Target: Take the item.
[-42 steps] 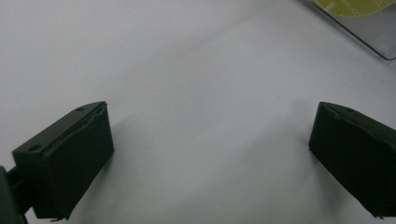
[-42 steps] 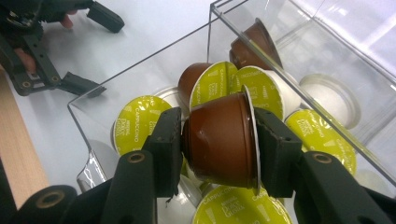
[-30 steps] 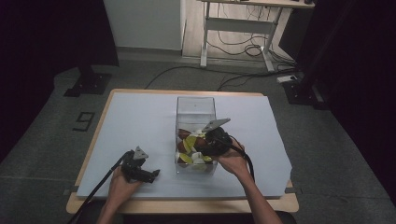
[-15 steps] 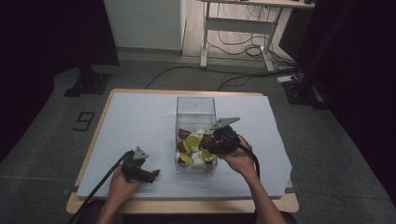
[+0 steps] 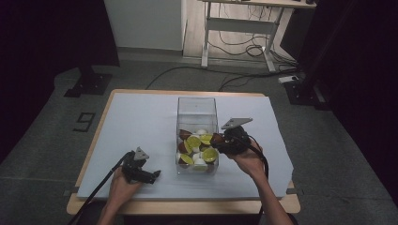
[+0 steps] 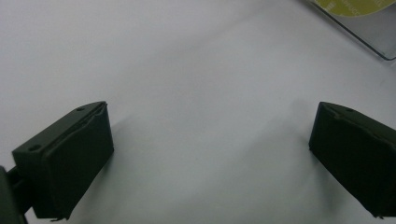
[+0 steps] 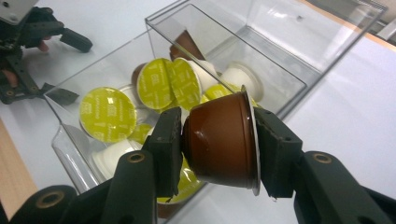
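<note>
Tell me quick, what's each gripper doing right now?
Left gripper: open, nothing between its jaws.
Right gripper: shut on a brown coffee capsule.

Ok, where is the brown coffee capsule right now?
The brown capsule is clamped between the jaws of the right tool, at the right wall of the clear box, above the yellow-lidded capsules inside it.

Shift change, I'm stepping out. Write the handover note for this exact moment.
Right gripper: shut on a brown capsule, held beside the clear box's right wall.
Left gripper: open, nothing between its jaws, resting on the white table cover left of the box.
Box contents: yellow-lidded capsules, white ones and at least one more brown.
Done: one brown capsule gripped.
Left: apparently setting it down outside the box, then the rest.
</note>
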### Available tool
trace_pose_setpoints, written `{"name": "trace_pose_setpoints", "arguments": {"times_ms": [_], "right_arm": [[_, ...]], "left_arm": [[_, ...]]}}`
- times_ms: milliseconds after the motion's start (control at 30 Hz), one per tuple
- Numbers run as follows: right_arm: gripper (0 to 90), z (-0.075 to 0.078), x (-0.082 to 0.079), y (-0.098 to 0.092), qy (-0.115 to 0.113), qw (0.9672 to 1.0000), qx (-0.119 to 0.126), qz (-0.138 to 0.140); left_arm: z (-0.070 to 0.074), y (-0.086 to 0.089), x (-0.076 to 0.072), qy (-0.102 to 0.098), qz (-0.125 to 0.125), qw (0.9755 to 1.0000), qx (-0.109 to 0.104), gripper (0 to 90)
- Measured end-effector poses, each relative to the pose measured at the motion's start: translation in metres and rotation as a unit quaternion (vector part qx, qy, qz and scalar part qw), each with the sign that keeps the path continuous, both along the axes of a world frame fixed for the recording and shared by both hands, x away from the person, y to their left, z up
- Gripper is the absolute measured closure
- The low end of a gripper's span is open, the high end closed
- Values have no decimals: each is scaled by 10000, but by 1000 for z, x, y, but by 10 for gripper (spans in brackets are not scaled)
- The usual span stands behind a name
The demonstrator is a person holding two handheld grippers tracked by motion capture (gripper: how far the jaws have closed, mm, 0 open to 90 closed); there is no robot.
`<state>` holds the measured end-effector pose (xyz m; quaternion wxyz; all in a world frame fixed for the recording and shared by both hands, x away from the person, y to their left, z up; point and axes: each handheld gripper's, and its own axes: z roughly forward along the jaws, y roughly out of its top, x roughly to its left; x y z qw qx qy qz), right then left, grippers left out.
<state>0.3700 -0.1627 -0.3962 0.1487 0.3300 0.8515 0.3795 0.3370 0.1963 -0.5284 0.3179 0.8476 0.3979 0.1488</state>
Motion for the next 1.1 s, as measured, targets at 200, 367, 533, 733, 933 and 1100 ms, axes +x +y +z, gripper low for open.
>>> {"name": "trace_pose_setpoints", "arguments": {"times_ms": [200,367,533,733,933,1100], "right_arm": [[560,0,-1,-11,-50,9999,36,-123],[560,1,-2,-20,-86,9996,44,-253],[560,1,-3,-30,-117,9992,47,-379],[560,0,-4,-43,-134,9986,37,-515],[560,-2,-5,-54,-127,9979,10,-638],[560,-6,-6,-64,-128,9971,-20,-753]], "left_arm": [[0,0,0,-1,0,10000,-1,0],[0,0,0,-3,1,10000,1,0],[0,0,0,-1,-2,10000,0,0],[0,0,0,5,-3,10000,1,0],[0,0,0,0,-2,10000,1,0],[0,0,0,3,-2,10000,-2,0]]}}
